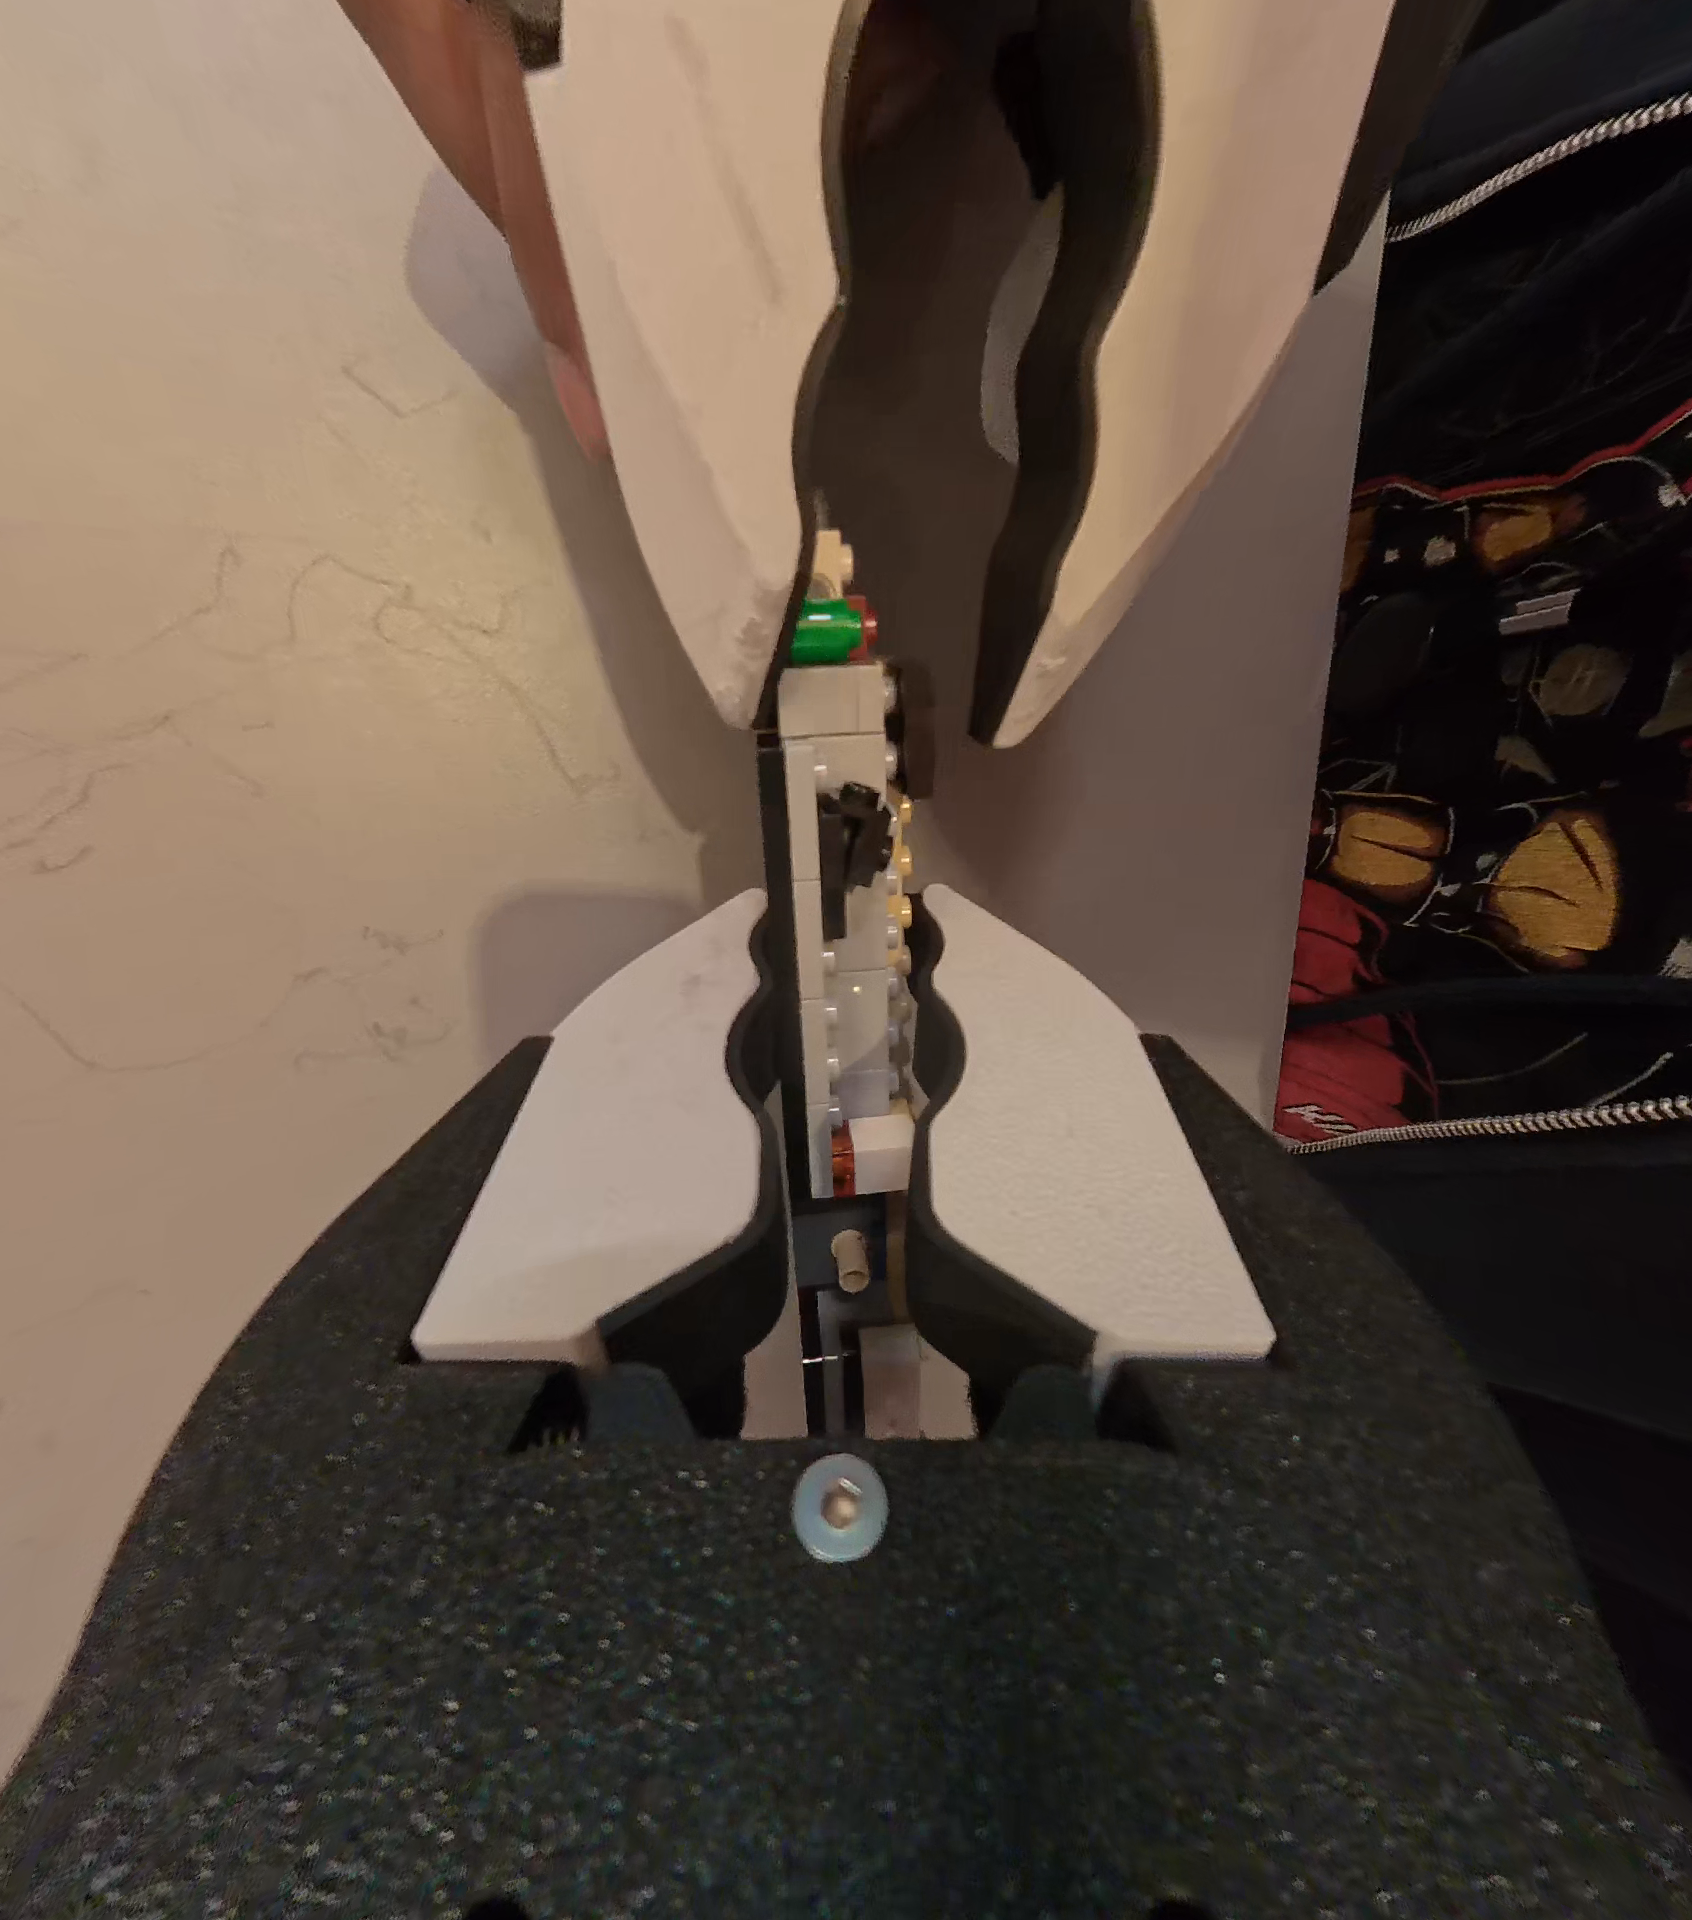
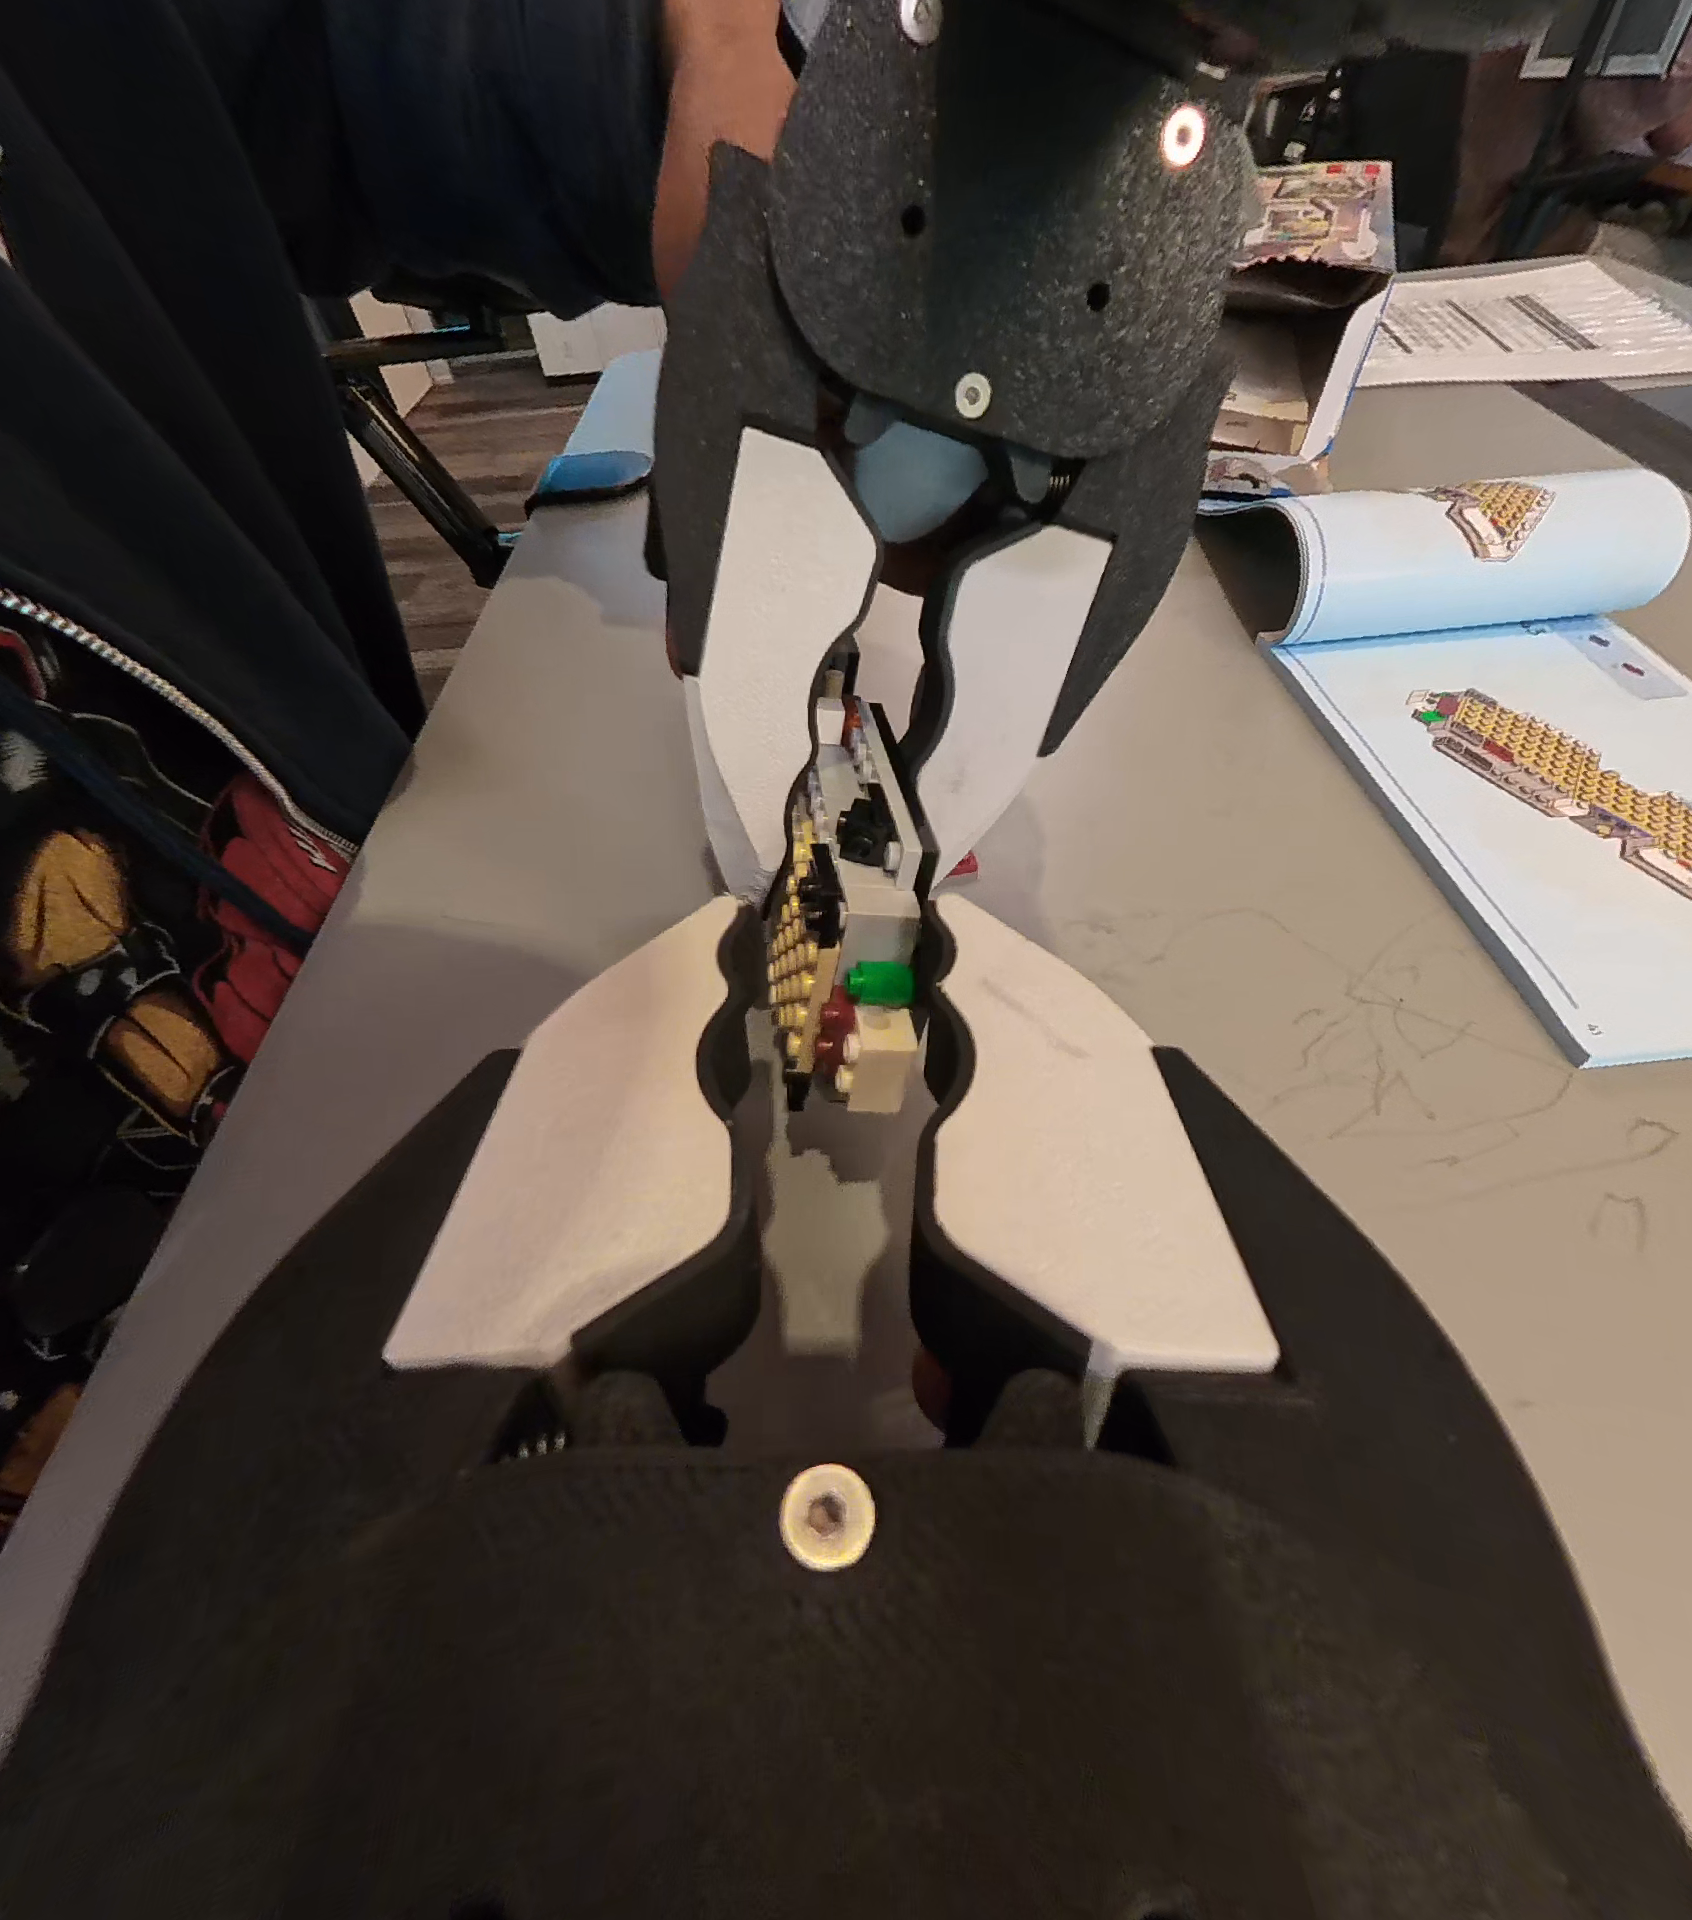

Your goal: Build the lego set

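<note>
A long brick model [image 1: 847, 935] stands mid-frame, clamped between the left gripper [image 1: 842, 914]'s narrow fingers; the right gripper [image 2: 837, 935]'s fingers flank its other end, one visibly clear.

Each set of tongs, left [image 1: 840, 914] and right [image 2: 837, 925], has a black speckled body, one round silver screw [image 1: 839, 1507] at centre, and two white curved fingers [image 2: 613, 1132] lined with black wavy pads [image 2: 733, 997]. The person wears a dark zip jacket [image 2: 146, 312] over a red-and-gold printed shirt [image 1: 1548, 831].
</note>
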Available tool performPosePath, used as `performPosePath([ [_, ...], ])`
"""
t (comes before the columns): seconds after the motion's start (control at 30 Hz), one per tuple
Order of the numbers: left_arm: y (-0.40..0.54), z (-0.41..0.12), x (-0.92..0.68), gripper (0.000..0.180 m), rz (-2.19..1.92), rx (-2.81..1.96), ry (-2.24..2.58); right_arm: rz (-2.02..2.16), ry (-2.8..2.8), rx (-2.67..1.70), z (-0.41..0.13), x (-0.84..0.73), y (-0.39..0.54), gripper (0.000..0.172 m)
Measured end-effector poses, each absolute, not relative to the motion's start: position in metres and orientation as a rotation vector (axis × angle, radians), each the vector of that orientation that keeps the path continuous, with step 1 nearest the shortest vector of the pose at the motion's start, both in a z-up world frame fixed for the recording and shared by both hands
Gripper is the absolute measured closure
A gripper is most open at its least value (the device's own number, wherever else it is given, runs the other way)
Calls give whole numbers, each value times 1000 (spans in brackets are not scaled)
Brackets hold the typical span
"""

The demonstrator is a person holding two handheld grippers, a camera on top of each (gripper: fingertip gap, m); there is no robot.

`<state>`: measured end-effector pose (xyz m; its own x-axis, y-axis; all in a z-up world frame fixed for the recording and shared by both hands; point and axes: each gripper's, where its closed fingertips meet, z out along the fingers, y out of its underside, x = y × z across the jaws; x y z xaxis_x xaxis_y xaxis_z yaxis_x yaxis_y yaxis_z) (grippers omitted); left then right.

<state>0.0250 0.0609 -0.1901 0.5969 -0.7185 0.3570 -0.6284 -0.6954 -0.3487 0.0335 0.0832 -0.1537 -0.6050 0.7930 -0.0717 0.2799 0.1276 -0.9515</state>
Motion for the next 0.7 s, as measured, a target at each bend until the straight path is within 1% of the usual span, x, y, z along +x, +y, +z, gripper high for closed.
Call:
performPosePath([
  [0.37, 62, -191, 22, 159, -664, -2653, 1117, 1494, -1893, -1064, -149, 30, 88, 145],
  [0.47, 63, -190, 23, 159, -655, -2651, 1124, 1476, -1901, -1071, -151, 29, 88, 151],
  [0.7, 65, -188, 23, 159, -649, -2651, 1115, 1464, -1889, -1056, -149, 29, 90, 151],
])
